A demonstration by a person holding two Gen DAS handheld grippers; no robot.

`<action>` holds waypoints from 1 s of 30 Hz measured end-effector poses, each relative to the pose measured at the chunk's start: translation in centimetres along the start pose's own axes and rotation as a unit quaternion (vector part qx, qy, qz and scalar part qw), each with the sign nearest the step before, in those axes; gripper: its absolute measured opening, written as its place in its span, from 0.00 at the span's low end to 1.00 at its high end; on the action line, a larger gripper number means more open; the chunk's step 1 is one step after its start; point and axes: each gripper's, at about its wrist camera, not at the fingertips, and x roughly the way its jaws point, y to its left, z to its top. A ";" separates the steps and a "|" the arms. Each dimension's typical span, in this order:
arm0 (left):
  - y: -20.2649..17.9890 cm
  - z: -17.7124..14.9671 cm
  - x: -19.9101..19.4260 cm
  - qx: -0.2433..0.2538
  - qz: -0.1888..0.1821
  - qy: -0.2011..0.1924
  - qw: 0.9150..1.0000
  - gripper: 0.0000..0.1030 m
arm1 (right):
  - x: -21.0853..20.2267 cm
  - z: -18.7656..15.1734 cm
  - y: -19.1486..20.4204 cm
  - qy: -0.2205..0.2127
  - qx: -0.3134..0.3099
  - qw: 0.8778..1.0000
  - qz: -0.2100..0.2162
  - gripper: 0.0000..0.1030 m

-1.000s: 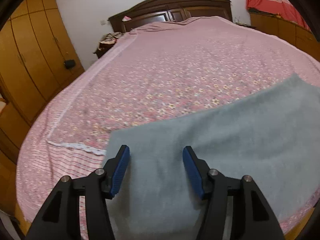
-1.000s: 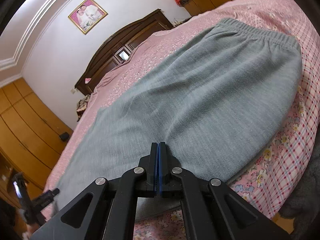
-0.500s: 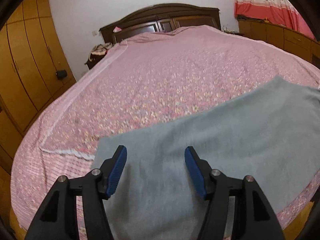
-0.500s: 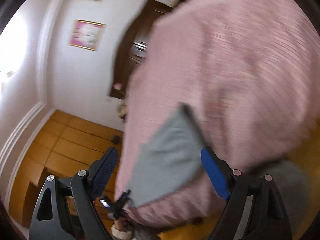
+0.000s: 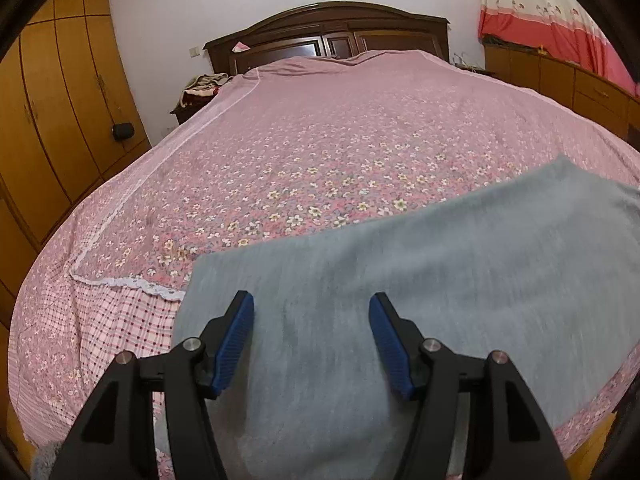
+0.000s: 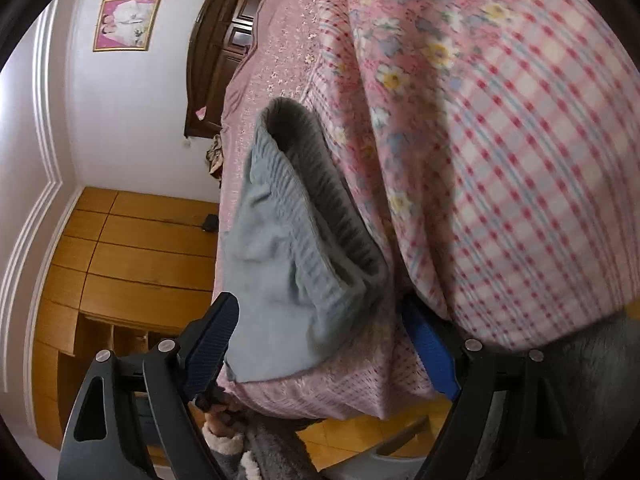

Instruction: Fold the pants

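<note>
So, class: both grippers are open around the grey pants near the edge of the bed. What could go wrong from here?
1. The pants lie close to the bed's near edge, and in the right view the waistband hangs by it; a tug could slide them off.
2. The right gripper straddles both waistband and bedspread, so closing might pinch the cover too.
3. The left gripper hovers over mid-fabric, not an edge; it may grab one layer only.

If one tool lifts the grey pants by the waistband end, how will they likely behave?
Probably floppy: the grey pants sag open at the ribbed waistband and follow the bed edge. Likely to drape and trail instead of holding shape, since they lie flat in the left wrist view. The fleecy fabric looks soft, so the open right tool should grip without slipping.
</note>
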 end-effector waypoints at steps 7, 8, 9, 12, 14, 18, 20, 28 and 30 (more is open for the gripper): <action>1.0 -0.4 -0.3 -0.019 -0.003 0.000 1.000 0.62 | 0.1 1.6 4.2 0.021 -0.060 0.997 -0.053 0.84; 1.1 -0.4 -0.3 -0.022 -0.003 -0.001 1.000 0.62 | 0.7 1.9 4.2 0.027 -0.062 0.996 -0.064 0.84; 1.1 -0.4 -0.3 -0.023 -0.003 -0.002 1.000 0.62 | 1.4 2.2 4.2 0.034 -0.062 0.995 -0.072 0.84; 1.1 -0.5 -0.3 -0.022 -0.003 0.000 1.000 0.62 | 3.8 3.1 4.2 0.052 -0.053 0.993 -0.096 0.84; 1.0 -0.5 -0.4 -0.020 -0.002 -0.001 1.000 0.62 | 3.7 3.4 5.7 0.053 -0.066 0.991 -0.106 0.83; 1.2 -0.7 -0.6 -0.023 -0.006 -0.001 1.000 0.62 | 2.9 3.6 9.7 0.046 -0.114 0.986 -0.115 0.81; 1.3 -0.7 -0.5 -0.026 -0.007 0.001 1.000 0.62 | 2.6 3.3 10.3 0.051 -0.115 0.985 -0.119 0.81; 1.7 -0.7 -0.8 -0.030 -0.012 0.000 0.999 0.62 | 4.9 3.0 13.4 0.062 -0.138 0.975 -0.163 0.81; 1.9 -0.6 -0.7 -0.035 -0.015 0.002 0.999 0.62 | 5.2 2.8 13.7 0.066 -0.142 0.973 -0.171 0.80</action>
